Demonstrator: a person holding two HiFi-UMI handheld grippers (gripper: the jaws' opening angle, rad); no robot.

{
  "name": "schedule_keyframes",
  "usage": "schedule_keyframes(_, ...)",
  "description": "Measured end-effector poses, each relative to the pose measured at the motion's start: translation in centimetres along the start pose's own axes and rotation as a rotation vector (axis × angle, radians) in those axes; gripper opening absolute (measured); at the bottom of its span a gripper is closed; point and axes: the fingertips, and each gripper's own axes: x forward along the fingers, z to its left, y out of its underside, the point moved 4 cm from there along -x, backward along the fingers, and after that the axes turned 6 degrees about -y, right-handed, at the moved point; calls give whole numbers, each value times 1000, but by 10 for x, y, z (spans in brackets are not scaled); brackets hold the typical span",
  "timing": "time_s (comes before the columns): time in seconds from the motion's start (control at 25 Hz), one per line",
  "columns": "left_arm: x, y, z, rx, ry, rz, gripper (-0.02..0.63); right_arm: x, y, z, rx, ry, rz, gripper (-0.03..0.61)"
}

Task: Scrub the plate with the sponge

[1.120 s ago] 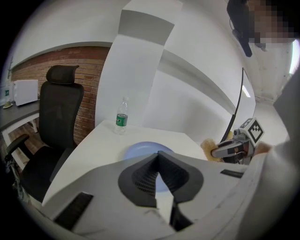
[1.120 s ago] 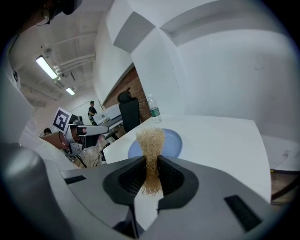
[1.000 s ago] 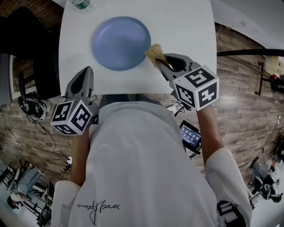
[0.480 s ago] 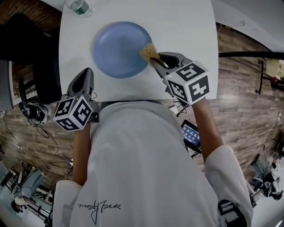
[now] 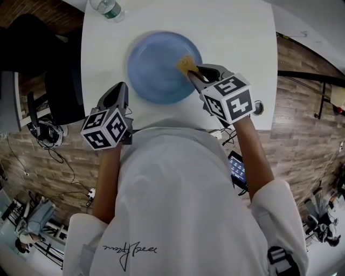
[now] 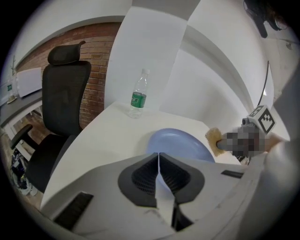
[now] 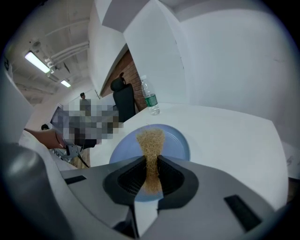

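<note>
A round blue plate [image 5: 156, 70] lies on the white table [image 5: 237, 43]. My right gripper [image 5: 193, 71] is shut on a tan fibrous sponge [image 5: 186, 64], whose free end is over the plate's right part. The right gripper view shows the sponge [image 7: 151, 138] pinched between the pads [image 7: 151, 164], with the plate [image 7: 176, 140] below. My left gripper [image 5: 119, 90] hovers at the table's near edge, just left of the plate. Its jaws [image 6: 158, 157] have just been opening and stand a hairline apart, with nothing between them. The plate [image 6: 178, 143] lies just beyond them.
A clear water bottle [image 5: 108, 8] with a green label stands at the table's far left corner. A black office chair [image 6: 65, 98] is left of the table. A wood floor with cables and gear surrounds it.
The sponge has gone from the plate's right rim to over its right part. My left gripper has come closer to the plate's left edge.
</note>
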Motion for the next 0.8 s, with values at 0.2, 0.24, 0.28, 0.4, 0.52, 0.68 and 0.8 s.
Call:
schedule_keyframes(0.2,17,0,8,-26,6,36,34,20,-15,-7,20,28,18,51)
schedule_keyframes(0.24,20,0,10,-18,0,43,35,24,-17,-9,29,34,18,52)
schedule_keyframes(0.28,22,0,11,-12,-5,50,38,27,-19,-11,38,42,19,52)
schedule_keyframes(0.4,29,-1,15,-33,-7,70,43,39,-25,-16,64,60,25,52)
schedule_keyframes(0.52,36,-3,16,-71,-4,78,44,47,-30,-21,78,71,33,52)
schedule_keyframes(0.68,46,-5,18,-80,4,94,47,57,-38,-28,89,94,39,52)
schedule_keyframes(0.8,52,-2,20,-83,16,110,68,63,-41,-31,100,110,41,52)
